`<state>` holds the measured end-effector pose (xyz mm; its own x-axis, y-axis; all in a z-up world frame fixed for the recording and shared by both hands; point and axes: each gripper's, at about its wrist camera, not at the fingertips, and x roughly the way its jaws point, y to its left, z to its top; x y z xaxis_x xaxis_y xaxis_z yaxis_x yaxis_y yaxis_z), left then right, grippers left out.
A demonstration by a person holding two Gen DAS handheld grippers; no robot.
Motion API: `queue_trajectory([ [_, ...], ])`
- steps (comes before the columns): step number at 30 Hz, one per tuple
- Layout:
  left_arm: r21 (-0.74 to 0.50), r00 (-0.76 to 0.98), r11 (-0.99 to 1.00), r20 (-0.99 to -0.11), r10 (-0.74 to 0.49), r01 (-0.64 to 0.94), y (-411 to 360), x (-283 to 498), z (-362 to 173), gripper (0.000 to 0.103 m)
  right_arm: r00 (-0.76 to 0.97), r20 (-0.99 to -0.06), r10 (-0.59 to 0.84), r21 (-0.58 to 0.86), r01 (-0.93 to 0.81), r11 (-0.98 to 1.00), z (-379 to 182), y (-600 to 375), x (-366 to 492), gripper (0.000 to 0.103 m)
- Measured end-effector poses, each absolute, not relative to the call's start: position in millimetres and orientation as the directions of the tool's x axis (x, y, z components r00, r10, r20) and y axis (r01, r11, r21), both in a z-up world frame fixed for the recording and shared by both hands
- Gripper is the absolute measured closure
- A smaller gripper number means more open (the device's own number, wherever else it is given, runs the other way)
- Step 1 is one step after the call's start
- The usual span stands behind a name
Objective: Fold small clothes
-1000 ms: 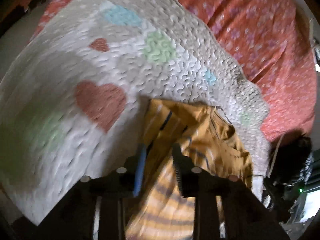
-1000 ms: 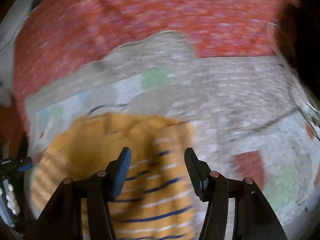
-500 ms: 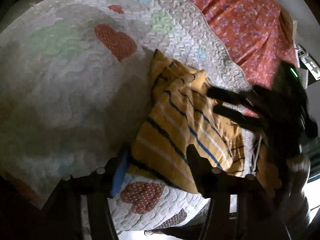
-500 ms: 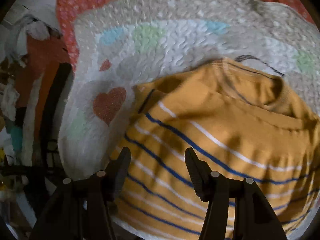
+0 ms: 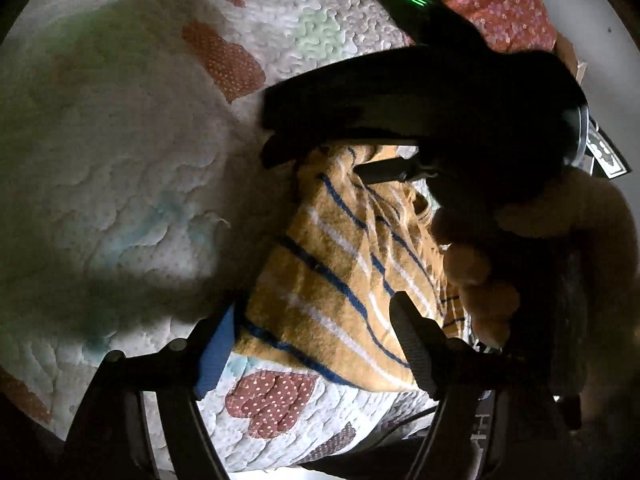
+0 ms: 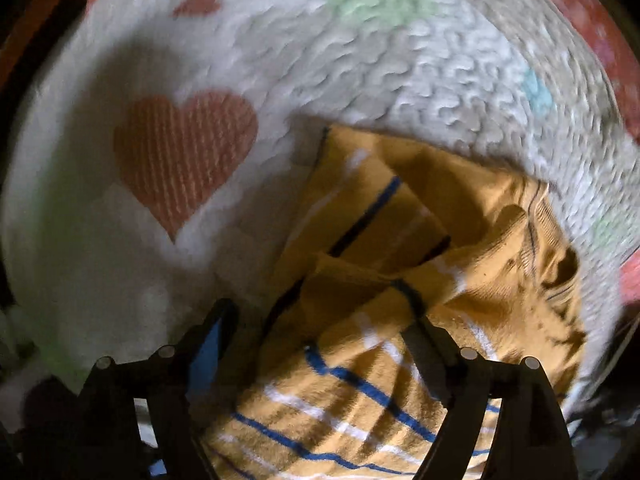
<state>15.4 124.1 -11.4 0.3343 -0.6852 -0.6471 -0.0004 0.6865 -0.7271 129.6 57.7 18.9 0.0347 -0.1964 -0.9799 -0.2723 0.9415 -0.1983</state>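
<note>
We see the striped shirt (image 5: 340, 280) lying part-folded on the quilt (image 5: 120, 160). The left gripper (image 5: 316, 344) gapes wide, holding nothing, straddling its near hem; the right gripper (image 6: 324, 344), likewise open, apparently presses the fold flat.

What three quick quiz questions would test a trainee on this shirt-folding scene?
1. True or false: the yellow striped shirt lies on a quilt with heart patches.
2. What colour are the dark stripes on the shirt: A green, B blue, C red?
3. In the left wrist view, what reaches over the far end of the shirt?

Key
1. True.
2. B.
3. The right tongs, held in the person's hand. The left tongs stand open at the shirt's near edge.
</note>
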Motion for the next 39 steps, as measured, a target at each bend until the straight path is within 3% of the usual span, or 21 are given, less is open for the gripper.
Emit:
queue_trajectory([
  [1,-0.719,0.327,0.695,-0.655,-0.681,0.007,122.0,15.4,-11.0,0.038,0.053,-0.977,-0.206,-0.212,-0.290,0.933,20.3,61.4,126.6,0.029],
  [2,-0.715,0.317,0.699,-0.659,-0.682,0.016,120.0,15.7,-11.4,0.061,0.073,-0.972,-0.225,-0.236,-0.301,0.924,23.2,63.5,123.3,0.039],
  [3,-0.718,0.292,0.696,-0.660,-0.693,0.029,116.2,15.4,-12.8,0.084,0.096,-0.962,-0.256,-0.274,-0.308,0.911,25.9,64.5,119.8,0.062],
  [4,-0.720,0.270,0.693,-0.661,-0.700,0.032,112.7,15.2,-14.7,0.084,0.122,-0.958,-0.260,-0.285,-0.316,0.905,31.1,64.0,115.2,0.076],
  [7,-0.715,0.288,0.697,-0.658,-0.696,0.051,109.9,9.3,-2.6,0.085,0.185,-0.962,-0.201,-0.250,-0.300,0.921,51.4,52.1,99.2,0.086],
  [14,-0.655,0.299,0.729,-0.668,-0.681,0.197,63.3,-10.2,54.5,0.086,0.342,-0.939,0.037,-0.028,-0.182,0.983,118.0,-25.9,68.7,0.087],
  [19,-0.578,0.251,0.730,-0.694,-0.674,0.364,-21.6,-24.4,94.9,0.088,0.440,-0.892,0.108,0.092,-0.058,0.994,151.6,-126.3,30.7,0.088],
  [22,-0.537,0.206,0.706,-0.709,-0.675,0.462,-78.4,-34.7,105.9,0.088,0.471,-0.876,0.108,0.152,0.057,0.987,149.7,-203.7,5.9,0.088],
  [28,-0.511,0.089,0.650,-0.744,-0.662,0.563,-137.1,-63.0,100.2,0.088,0.453,-0.886,0.099,0.256,0.301,0.919,93.5,-325.7,-37.6,0.088],
  [32,-0.495,0.057,0.692,-0.791,-0.609,0.524,-131.0,-57.1,78.2,0.088,0.516,-0.835,0.189,0.407,0.349,0.844,58.8,-365.3,-59.0,0.086],
  [35,-0.494,0.060,0.747,-0.816,-0.575,0.444,-113.9,-37.8,63.5,0.088,0.581,-0.785,0.217,0.471,0.330,0.818,56.2,-371.2,-71.0,0.078],
  [37,-0.492,0.070,0.780,-0.828,-0.557,0.387,-105.9,-24.9,61.0,0.088,0.617,-0.764,0.189,0.483,0.352,0.802,57.1,-379.7,-81.1,0.068],
  [39,-0.476,0.091,0.802,-0.838,-0.538,0.362,-99.0,-20.0,57.6,0.088,0.661,-0.745,0.089,0.456,0.408,0.791,70.0,-386.8,-95.6,0.066],
])
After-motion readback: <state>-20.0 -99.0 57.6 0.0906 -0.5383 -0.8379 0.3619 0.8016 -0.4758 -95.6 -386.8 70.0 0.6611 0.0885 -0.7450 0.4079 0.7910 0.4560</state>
